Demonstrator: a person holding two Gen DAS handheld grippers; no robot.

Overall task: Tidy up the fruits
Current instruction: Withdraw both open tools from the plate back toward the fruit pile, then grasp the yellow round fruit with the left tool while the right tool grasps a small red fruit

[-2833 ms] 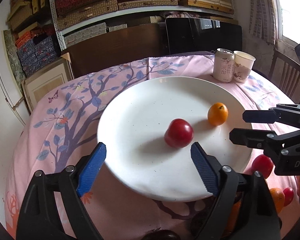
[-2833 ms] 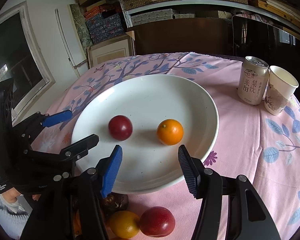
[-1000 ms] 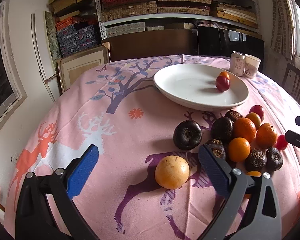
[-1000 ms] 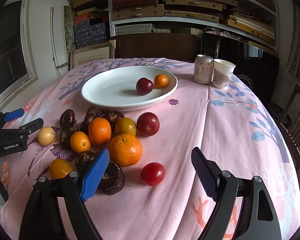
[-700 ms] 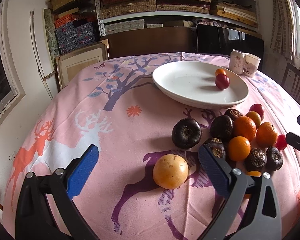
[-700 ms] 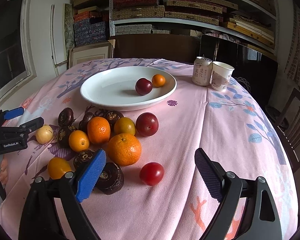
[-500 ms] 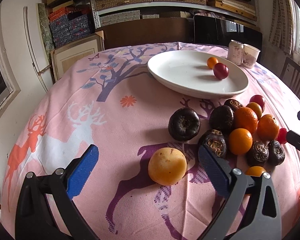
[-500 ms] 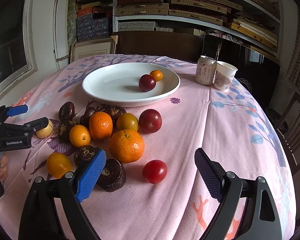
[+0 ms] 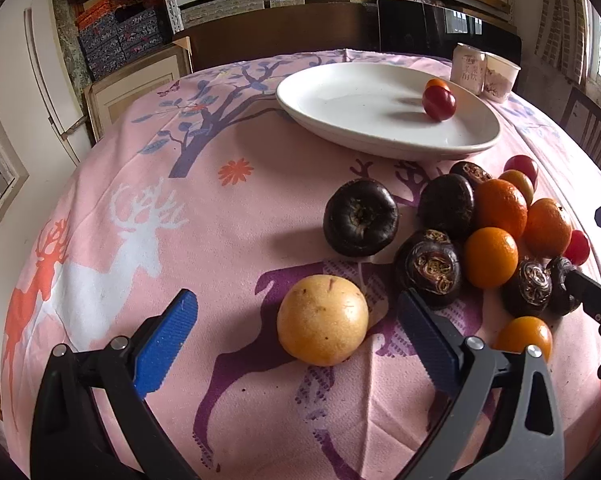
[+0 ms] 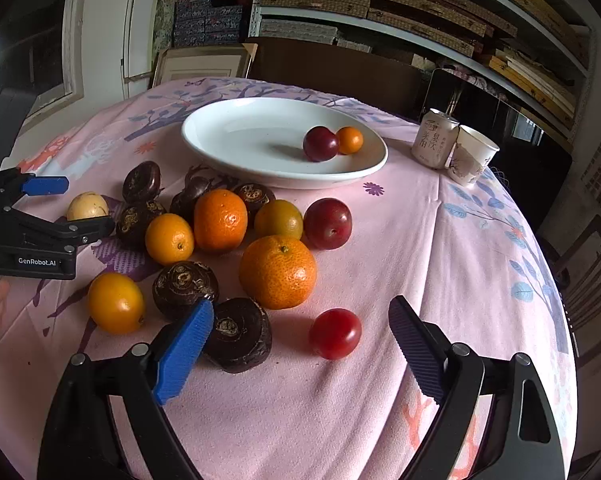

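Note:
A white plate (image 9: 340, 120) (image 10: 236, 160) at the back of the table holds a dark red plum (image 9: 439, 103) (image 10: 320, 143) and a small orange (image 10: 349, 140). In front of it lies a heap of oranges (image 10: 277, 272), dark brown round fruits (image 9: 360, 217) and red fruits. My left gripper (image 9: 296, 330) is open, its blue pads either side of a pale yellow fruit (image 9: 322, 319) without touching it. My right gripper (image 10: 300, 340) is open too, and a small red tomato (image 10: 335, 333) lies between its jaws, apart from both pads.
A drink can (image 10: 435, 138) and a paper cup (image 10: 473, 154) stand right of the plate. The pink printed tablecloth (image 9: 140, 220) drops away at the round table's edges. A wooden chair (image 10: 588, 264) is at the right; shelves with boxes fill the back wall.
Both grippers pulled back from the plate to the fruit heap, then sank closer. The yellow fruit now lies between the left pads, the tomato between the right ones.

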